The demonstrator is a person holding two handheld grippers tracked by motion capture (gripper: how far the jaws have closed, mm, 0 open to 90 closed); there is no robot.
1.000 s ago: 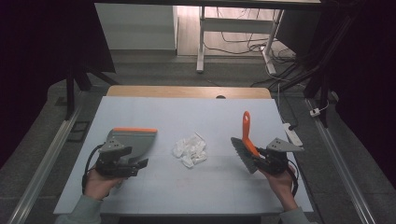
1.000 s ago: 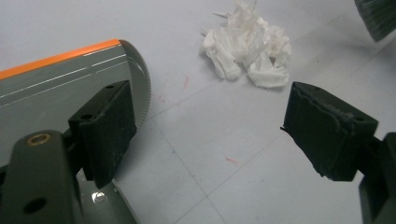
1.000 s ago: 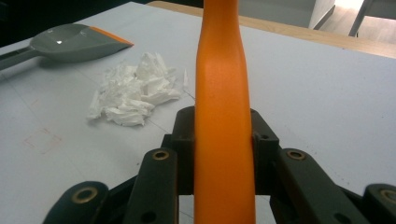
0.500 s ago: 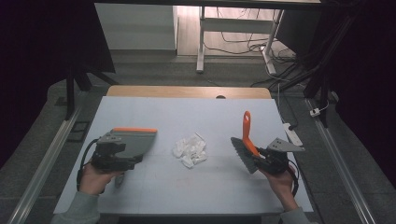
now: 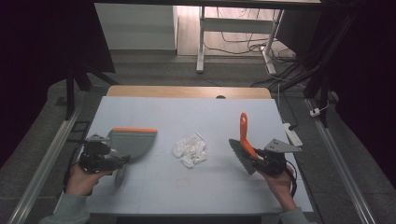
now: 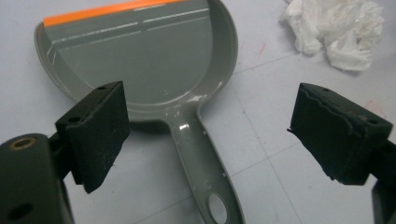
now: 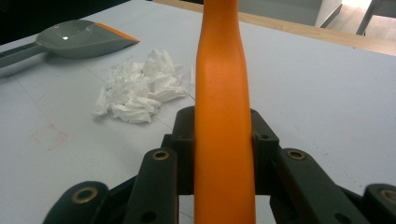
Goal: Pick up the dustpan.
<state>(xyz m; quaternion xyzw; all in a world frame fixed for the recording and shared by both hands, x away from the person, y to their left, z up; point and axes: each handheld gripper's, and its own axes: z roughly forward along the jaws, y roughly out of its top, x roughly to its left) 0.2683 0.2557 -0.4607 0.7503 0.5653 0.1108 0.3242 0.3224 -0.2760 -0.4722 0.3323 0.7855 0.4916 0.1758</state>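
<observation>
On the left of the tabletop (image 5: 154, 186) lies the dustpan (image 6: 140, 65), flat on the pale surface, its orange lip toward the far side and its grey handle (image 6: 205, 172) running back toward the near edge; the left tool (image 6: 208, 135) hangs just above that handle with its jaws wide apart and nothing pressed between them, having just been opening further. The pan looks like light, stiff, glossy moulded plastic, so likely slippery under the pads; the narrow handle, short of the hanging hole, seems the sound place to take hold. Right of centre, the right tool (image 7: 224, 140) is clamped on the orange shaft of the brush (image 5: 243, 144), bristles down near the tabletop; that shaft appears rigid and smooth. Between them sits the crumpled tissue (image 5: 189, 148), soft, nearly weightless, apt to scatter.
</observation>
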